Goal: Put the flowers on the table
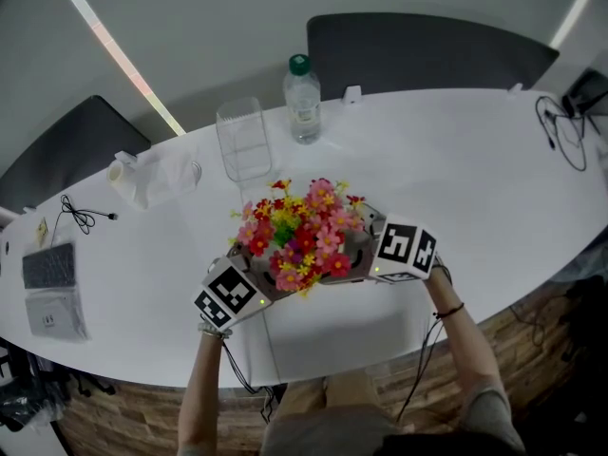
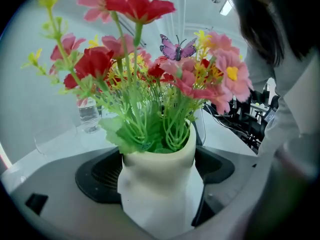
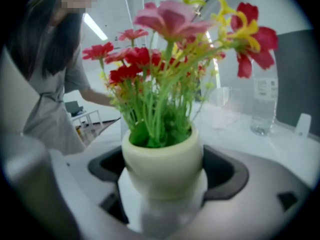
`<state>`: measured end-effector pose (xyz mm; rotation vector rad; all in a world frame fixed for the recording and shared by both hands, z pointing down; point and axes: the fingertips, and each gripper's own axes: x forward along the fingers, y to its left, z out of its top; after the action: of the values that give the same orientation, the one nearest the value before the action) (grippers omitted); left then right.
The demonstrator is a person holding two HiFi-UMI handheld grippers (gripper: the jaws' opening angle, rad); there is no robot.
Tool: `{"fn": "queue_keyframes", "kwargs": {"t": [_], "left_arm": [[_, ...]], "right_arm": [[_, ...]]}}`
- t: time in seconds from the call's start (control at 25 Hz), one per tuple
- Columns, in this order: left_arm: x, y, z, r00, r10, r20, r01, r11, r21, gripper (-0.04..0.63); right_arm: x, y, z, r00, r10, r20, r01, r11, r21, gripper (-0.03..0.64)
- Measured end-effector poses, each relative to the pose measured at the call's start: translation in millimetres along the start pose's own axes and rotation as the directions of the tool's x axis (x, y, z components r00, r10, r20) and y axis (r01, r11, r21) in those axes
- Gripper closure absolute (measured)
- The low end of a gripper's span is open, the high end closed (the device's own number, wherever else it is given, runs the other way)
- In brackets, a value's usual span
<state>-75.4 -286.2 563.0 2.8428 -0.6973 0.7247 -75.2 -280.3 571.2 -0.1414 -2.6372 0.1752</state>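
Flower pot is being pinched by left tongs and right tongs; level, even lowering onto worktop advised.

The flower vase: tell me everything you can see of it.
The vase is cream, ceramic-looking, with a rounded lip above a paler lower body. It stands upright, packed with red, pink and yellow flowers on green stems, plus a purple butterfly. The left gripper and right gripper clamp it from opposite sides over the white table; its base is hidden.
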Motion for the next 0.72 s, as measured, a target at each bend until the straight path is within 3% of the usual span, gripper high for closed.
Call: {"fn": "queue_keyframes", "kwargs": {"t": [0.28,0.72], "left_arm": [[0.1,-4.5,-2.8,1.0,0.023,-0.019,-0.023,0.999,0.039,0.129],[-2.0,-7.6,-5.5,0.999,0.054,0.004,-0.054,0.998,0.02,0.129]], "right_arm": [[1.8,3.9,-6.6,0.999,-0.014,-0.029,0.014,1.0,-0.022,0.147],[0.9,6.1,-8.5,0.999,-0.026,-0.031,0.026,1.0,0.002,0.147]]}}
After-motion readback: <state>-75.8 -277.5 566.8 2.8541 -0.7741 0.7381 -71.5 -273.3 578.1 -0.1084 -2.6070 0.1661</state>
